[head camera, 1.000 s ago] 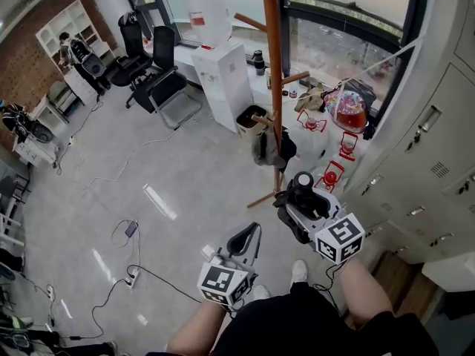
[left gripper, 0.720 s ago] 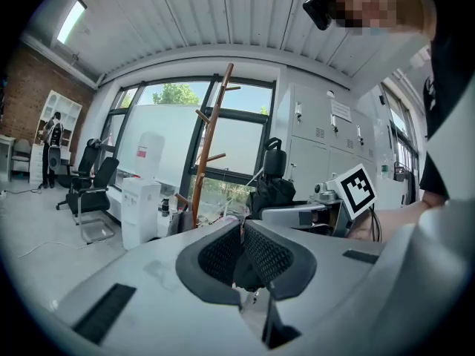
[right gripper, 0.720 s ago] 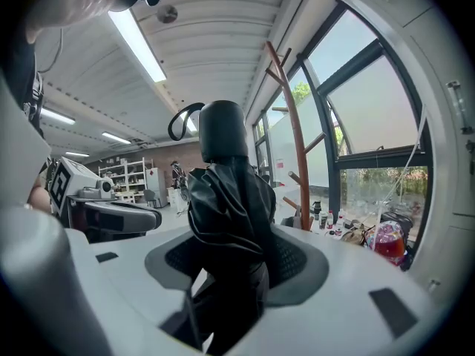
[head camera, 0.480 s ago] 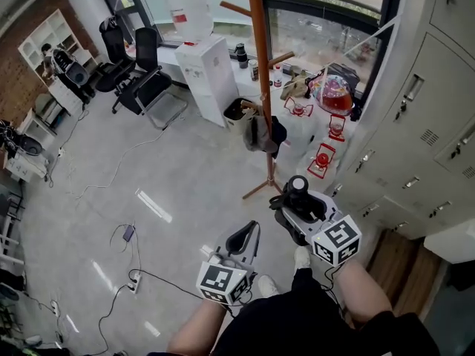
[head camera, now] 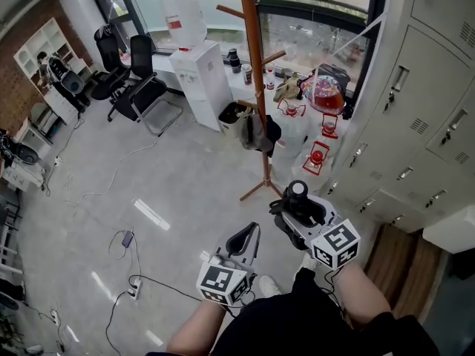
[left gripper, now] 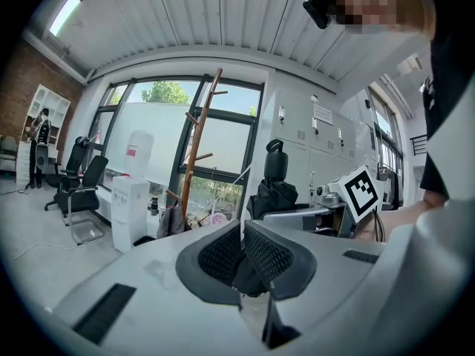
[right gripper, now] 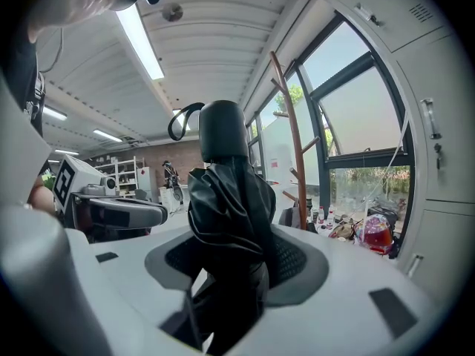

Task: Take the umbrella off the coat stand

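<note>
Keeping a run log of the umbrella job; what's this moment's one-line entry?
right gripper: shut on black umbrella | left gripper: shut, empty | coat stand: ahead, apart from umbrella

The umbrella [right gripper: 226,199], mid-frame in the right gripper view, is black cloth with a faint sheen, crumpled into folds, under a smooth matt black handle [right gripper: 223,128]. The right gripper [right gripper: 230,269] has finely dimpled black rubbery pads [right gripper: 297,262] set in smooth, matt pale-grey plastic. In the head view, the coat stand [head camera: 256,73] at top centre is smooth reddish-brown wood. The floor [head camera: 171,184] is grey, polished and reflective, the lockers [head camera: 427,117] at right are matt grey painted metal, and the wall [head camera: 22,28] at upper left is rough red brick.
</note>
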